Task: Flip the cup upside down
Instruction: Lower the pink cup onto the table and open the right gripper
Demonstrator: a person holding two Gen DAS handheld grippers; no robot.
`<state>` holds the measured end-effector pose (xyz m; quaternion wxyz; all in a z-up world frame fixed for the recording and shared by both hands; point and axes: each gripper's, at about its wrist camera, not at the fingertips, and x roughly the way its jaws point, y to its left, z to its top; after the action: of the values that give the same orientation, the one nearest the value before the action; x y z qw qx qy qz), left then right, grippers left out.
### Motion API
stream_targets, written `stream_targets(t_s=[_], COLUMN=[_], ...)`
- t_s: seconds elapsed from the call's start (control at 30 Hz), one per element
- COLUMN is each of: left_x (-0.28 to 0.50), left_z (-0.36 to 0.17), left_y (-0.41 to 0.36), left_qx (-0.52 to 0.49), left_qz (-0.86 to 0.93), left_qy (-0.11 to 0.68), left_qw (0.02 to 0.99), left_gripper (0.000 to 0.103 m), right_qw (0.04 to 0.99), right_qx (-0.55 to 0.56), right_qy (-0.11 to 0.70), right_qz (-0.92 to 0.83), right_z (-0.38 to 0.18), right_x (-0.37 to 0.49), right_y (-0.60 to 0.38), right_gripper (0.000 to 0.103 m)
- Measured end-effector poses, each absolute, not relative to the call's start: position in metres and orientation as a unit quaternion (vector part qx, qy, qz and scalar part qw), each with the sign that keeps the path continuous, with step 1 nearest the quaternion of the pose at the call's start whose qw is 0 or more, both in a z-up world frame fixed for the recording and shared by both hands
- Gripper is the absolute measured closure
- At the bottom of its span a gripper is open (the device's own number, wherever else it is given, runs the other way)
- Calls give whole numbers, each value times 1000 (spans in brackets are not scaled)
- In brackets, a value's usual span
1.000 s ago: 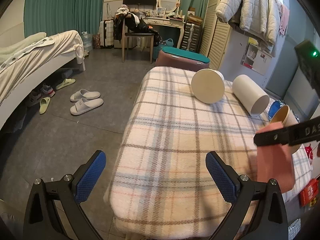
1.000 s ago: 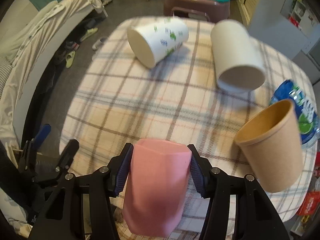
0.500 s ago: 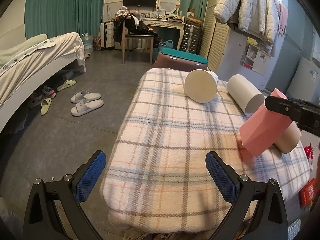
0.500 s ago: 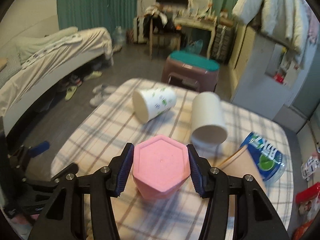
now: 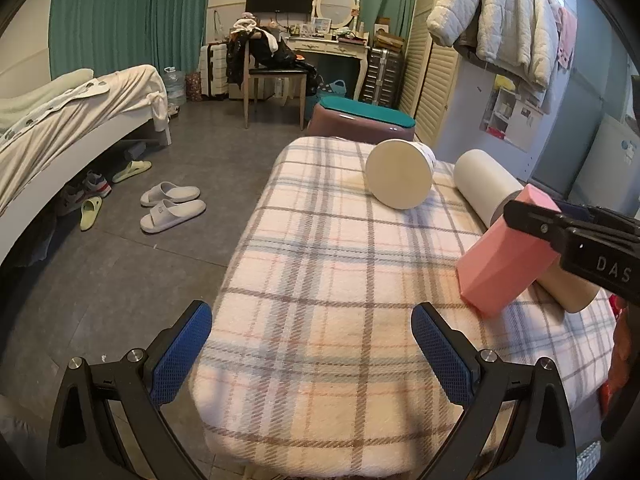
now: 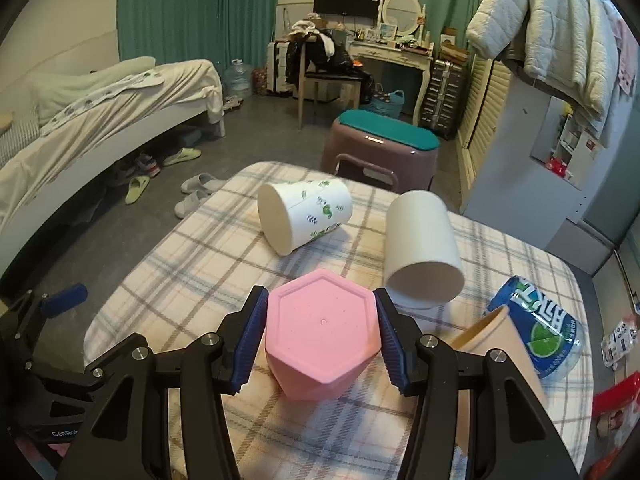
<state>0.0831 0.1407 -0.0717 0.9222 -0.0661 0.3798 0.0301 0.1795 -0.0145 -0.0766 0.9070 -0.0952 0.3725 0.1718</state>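
right gripper [image 6: 320,336] clamped on tilted pink cup [image 6: 322,334], left gripper [image 5: 312,354] spread wide, holding nothing

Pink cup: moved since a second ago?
Yes. The pink cup, clamped in the right gripper, rotated: its closed base now faces the camera, and it sits lower beside the white cup.

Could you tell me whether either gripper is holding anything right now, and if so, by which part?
The right gripper holds the pink cup by two opposite side walls, base facing the camera. The left gripper is open and holds nothing.
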Motion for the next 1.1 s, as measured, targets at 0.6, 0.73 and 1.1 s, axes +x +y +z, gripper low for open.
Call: stream_targets(t_s=[0.6,0.73,1.1], left_x=[75,67,31], left_z=[-56,-45,-11], left_y=[125,117,80], left_qx=[-44,-38,-34], left_qz=[38,37,-6], left_qy=[375,364,296], left_qw=[925,930,955], left_gripper=[0,0,0], right_qw=[918,929,959], right_qx=[-84,-66,-30], right_qy=[343,311,241], right_qz=[182,190,146], right_z=[-57,-31,6], right_x=[162,144,73], right_y=[-18,-28,-92], right_gripper=[29,28,10])
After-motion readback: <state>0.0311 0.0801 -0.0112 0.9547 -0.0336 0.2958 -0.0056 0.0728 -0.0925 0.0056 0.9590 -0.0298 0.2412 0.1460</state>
